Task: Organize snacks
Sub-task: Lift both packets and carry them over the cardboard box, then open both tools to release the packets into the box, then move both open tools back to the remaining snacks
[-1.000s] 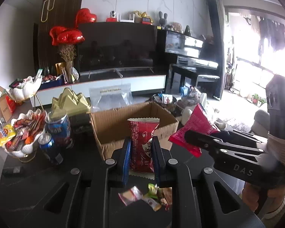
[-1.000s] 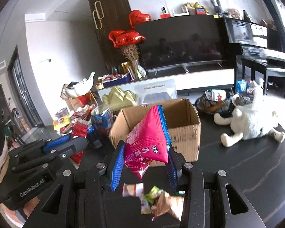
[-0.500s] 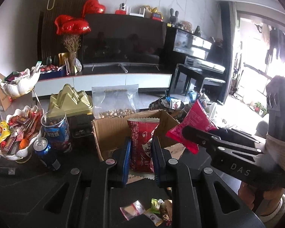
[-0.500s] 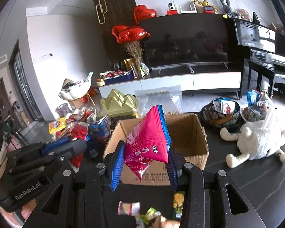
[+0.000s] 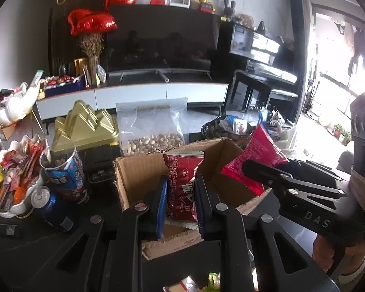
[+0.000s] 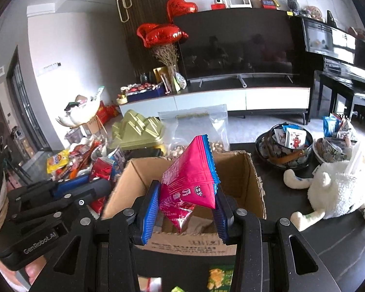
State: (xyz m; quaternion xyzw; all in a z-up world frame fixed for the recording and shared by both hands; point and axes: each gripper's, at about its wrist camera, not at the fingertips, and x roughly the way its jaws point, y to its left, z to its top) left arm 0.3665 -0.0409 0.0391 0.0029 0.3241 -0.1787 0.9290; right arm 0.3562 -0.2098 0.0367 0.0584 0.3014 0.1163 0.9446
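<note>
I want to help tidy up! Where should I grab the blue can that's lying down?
Take the blue can round its middle, coming down from above. It lies tilted on its side against the white bowl, silver top facing up, so its round sides are the free part; the ends would slip.

The right gripper (image 5: 248,168), seen from the left wrist view, carries the raised letters "DAS" on its black body. The left gripper (image 6: 98,185), seen from the right wrist view, reads "GenRobot.AI" along its side. Chinese characters are printed on the dark red snack packet (image 5: 182,185) and the pink snack packet (image 6: 192,182), too small to read reliably.
</note>
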